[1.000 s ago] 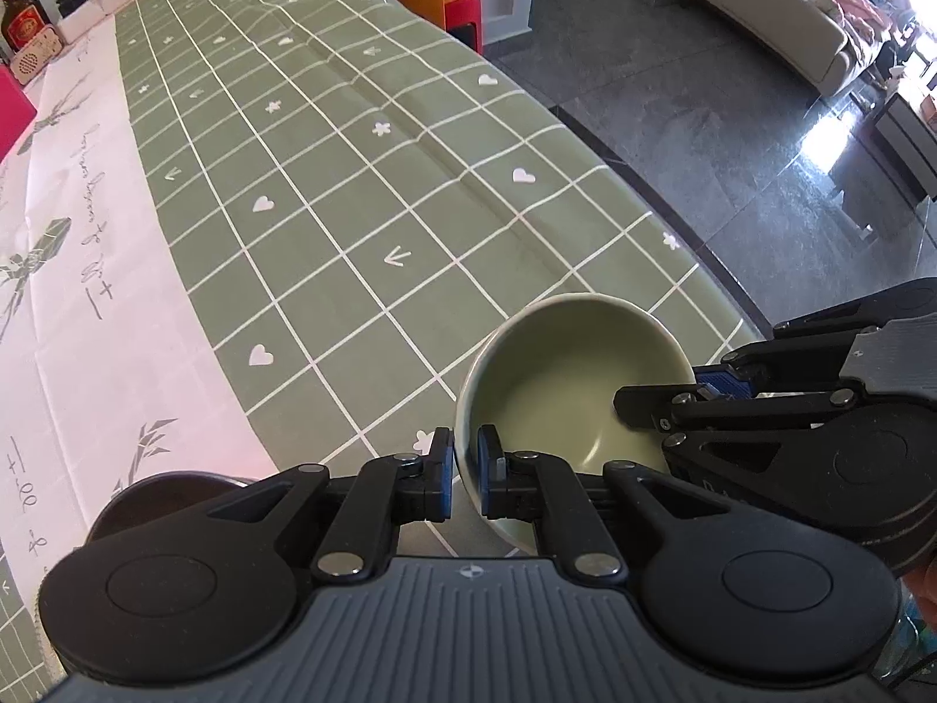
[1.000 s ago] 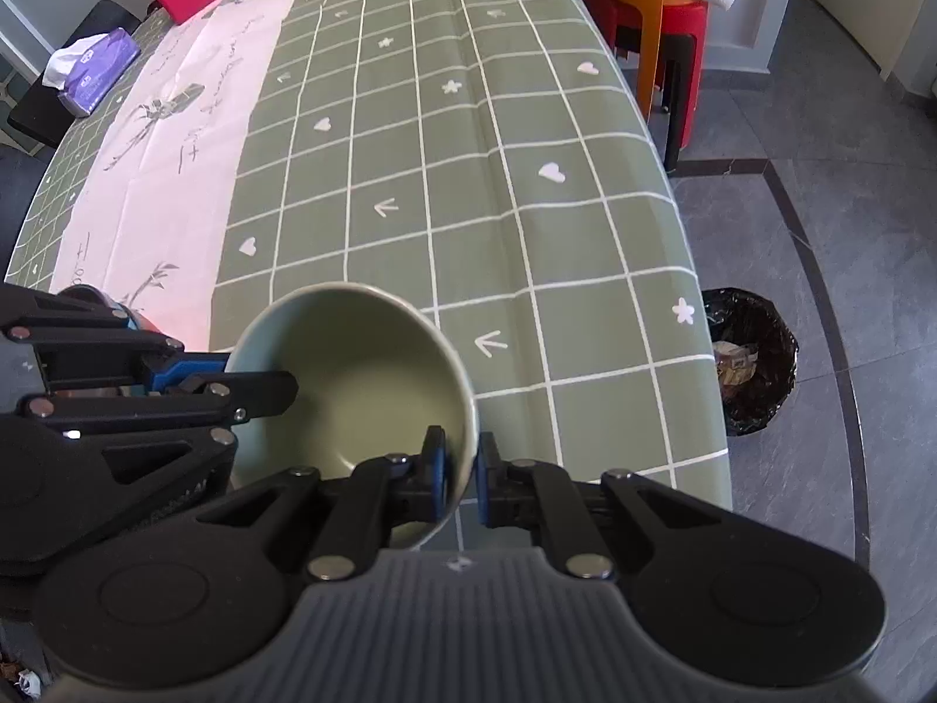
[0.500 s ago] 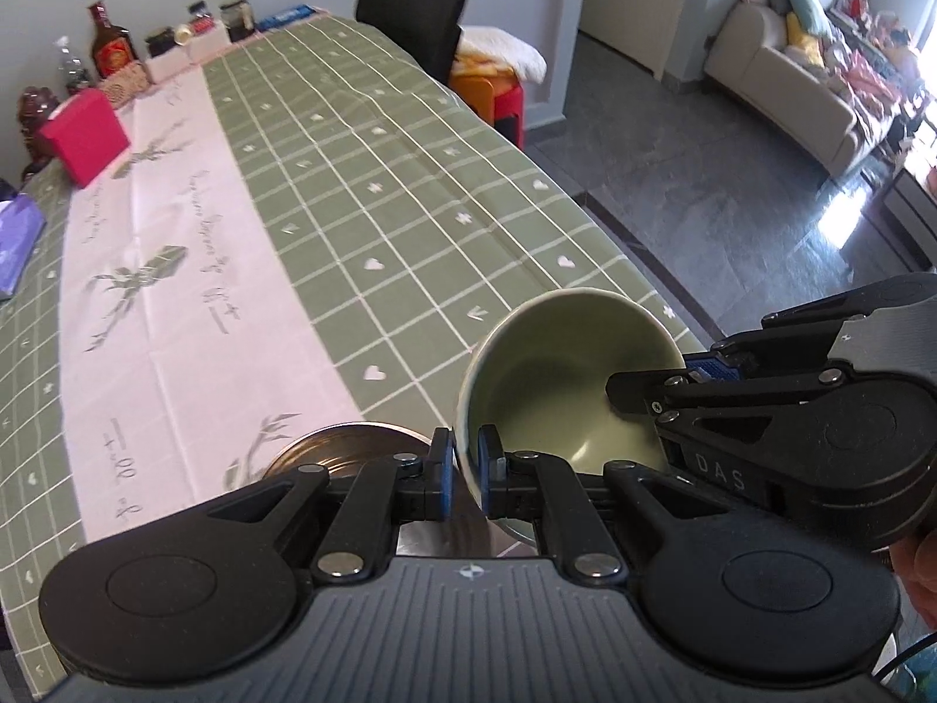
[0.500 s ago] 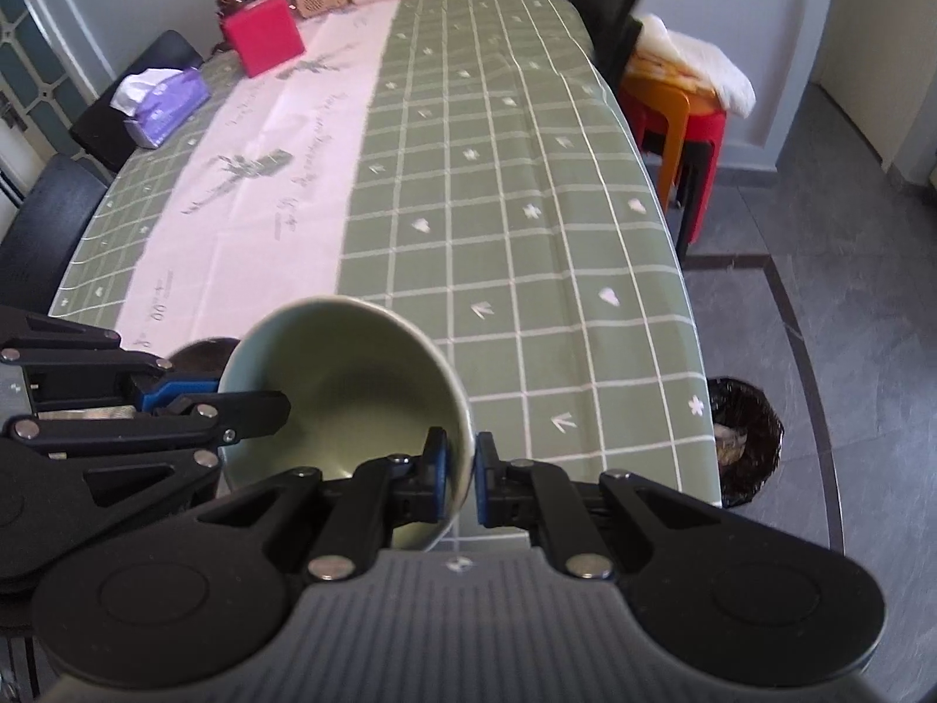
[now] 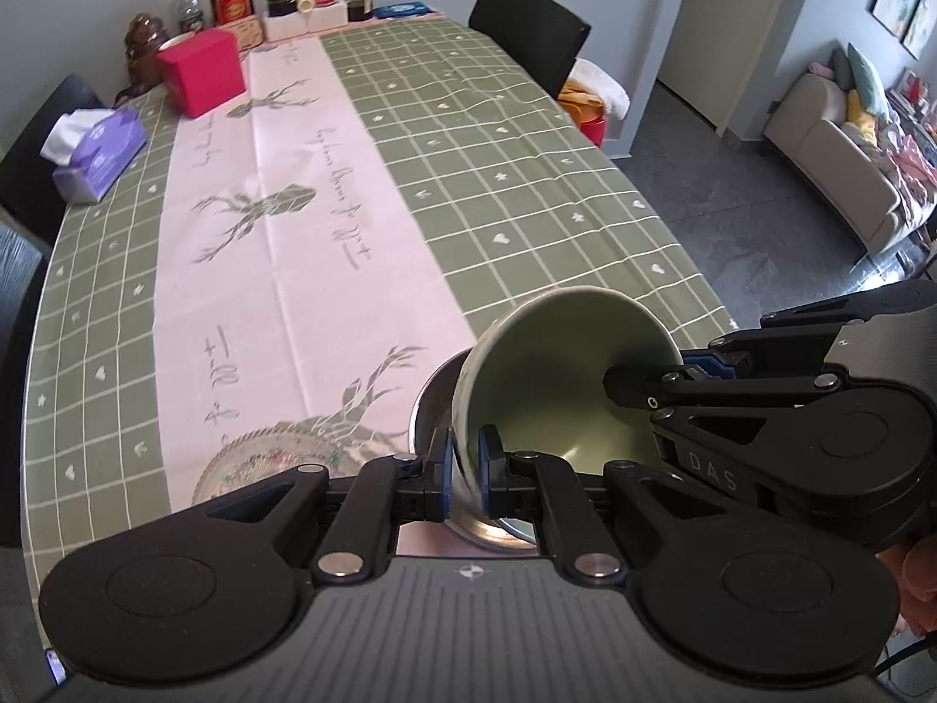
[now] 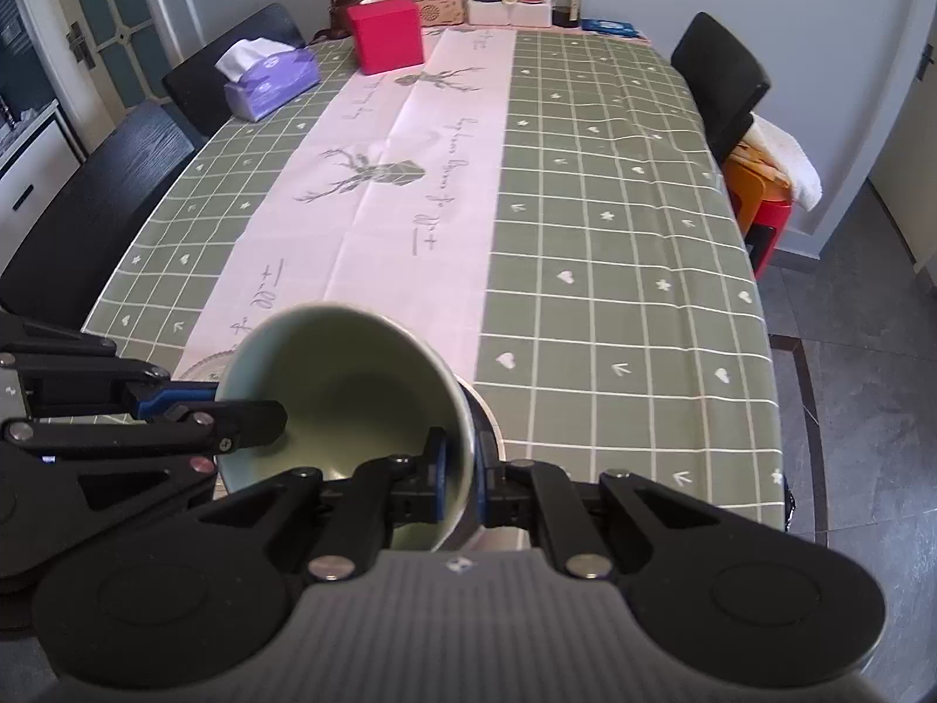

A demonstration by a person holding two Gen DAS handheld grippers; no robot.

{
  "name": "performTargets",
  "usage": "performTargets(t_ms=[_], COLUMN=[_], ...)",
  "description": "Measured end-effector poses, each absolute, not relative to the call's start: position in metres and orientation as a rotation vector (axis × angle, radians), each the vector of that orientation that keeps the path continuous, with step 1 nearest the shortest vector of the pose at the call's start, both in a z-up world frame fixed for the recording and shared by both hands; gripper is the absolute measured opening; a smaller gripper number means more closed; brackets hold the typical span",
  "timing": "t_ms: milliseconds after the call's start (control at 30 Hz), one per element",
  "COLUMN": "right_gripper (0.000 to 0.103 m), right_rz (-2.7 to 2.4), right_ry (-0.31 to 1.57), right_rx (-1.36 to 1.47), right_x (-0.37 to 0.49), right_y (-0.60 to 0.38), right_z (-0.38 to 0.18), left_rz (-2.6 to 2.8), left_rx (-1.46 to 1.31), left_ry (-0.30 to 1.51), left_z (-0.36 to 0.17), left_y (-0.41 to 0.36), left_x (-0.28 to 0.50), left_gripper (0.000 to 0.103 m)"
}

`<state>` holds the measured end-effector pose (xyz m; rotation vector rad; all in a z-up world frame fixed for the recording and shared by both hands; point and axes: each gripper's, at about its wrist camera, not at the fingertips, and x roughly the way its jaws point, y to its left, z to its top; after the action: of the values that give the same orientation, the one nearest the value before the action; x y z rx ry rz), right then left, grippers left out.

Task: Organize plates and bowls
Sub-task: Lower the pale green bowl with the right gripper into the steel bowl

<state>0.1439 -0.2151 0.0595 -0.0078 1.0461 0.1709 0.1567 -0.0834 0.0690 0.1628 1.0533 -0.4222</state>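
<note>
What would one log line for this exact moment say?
left hand-held gripper: shut on green bowl rim | right hand-held gripper: shut on opposite rim | bowl: tilted, above metal bowl

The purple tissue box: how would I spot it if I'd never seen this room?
Start at the long table with the green checked cloth and look to its far left edge, by the black chairs. The tissue box lies there, just nearer than the red box. It alone is purple, with white tissue sticking out on top.
</note>
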Motion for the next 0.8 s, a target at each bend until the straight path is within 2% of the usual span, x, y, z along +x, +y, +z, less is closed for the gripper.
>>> performTargets(t_ms=[267, 800], right_gripper=[0.007, 0.008], right_rz=[0.18, 0.181], right_ry=[1.089, 1.189], right_rx=[-0.063, -0.052], right_x=[0.147, 0.162], right_y=[-0.193, -0.211], right_z=[0.042, 0.007], left_rz=[-0.414, -0.448], left_rx=[0.103, 0.113], left_ry=[1.106, 1.21], left_z=[0.05, 0.02], left_y=[-0.062, -0.078], left_x=[0.158, 0.172], left_gripper=[0.009, 0.009])
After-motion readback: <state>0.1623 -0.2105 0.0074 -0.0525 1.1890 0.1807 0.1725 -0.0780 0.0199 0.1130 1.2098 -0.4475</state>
